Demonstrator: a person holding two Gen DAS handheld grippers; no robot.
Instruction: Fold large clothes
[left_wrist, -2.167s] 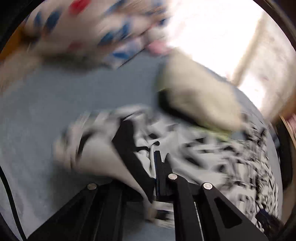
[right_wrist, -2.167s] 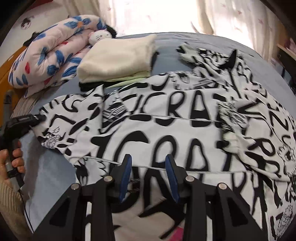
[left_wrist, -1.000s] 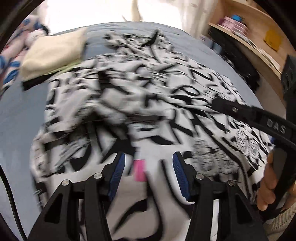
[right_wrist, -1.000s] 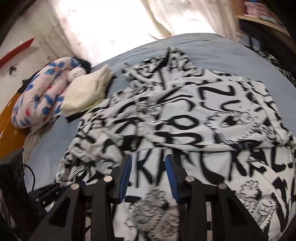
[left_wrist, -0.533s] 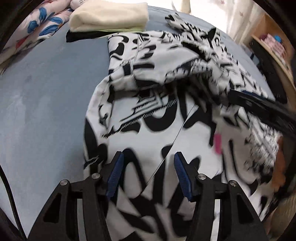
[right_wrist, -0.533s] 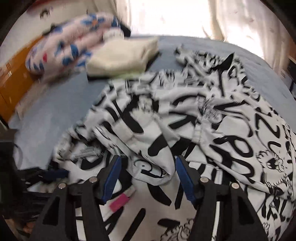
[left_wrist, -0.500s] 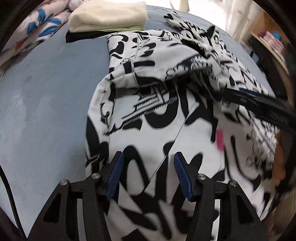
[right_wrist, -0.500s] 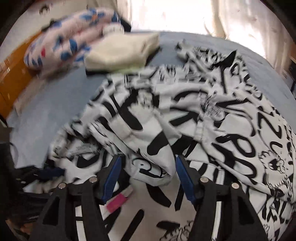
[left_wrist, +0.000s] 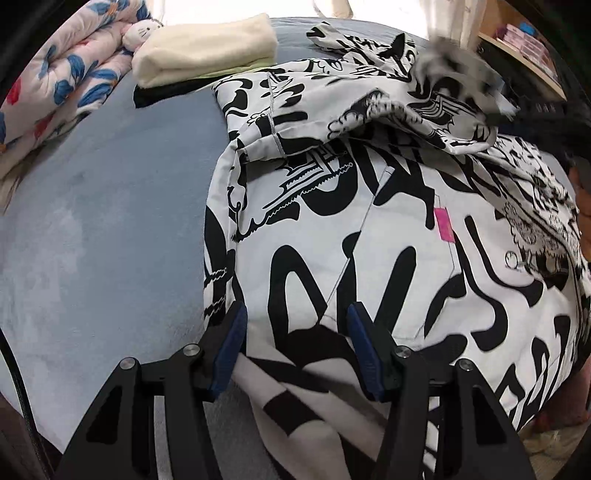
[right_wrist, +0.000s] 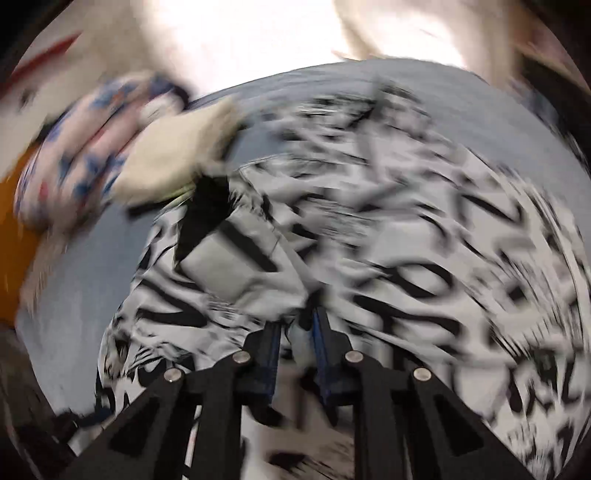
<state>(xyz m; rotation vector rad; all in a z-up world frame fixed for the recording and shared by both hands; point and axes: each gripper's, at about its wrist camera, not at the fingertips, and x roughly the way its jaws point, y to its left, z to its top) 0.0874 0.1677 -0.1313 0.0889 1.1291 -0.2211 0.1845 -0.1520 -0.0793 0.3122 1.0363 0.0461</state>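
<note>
Right fingers pinch the printed garment; left fingers gape over it.

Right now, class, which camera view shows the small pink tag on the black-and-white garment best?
The left wrist view: it is sharp, and the pink tag shows plainly on the spread garment, beyond the open left gripper. The right wrist view is motion-blurred; no tag can be made out there, only smeared print.

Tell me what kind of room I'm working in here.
Most likely a bedroom: the black-and-white printed garment lies on a grey-blue bed surface, with a rolled floral quilt and a small plush toy at its far end, beside a folded cream blanket.
</note>
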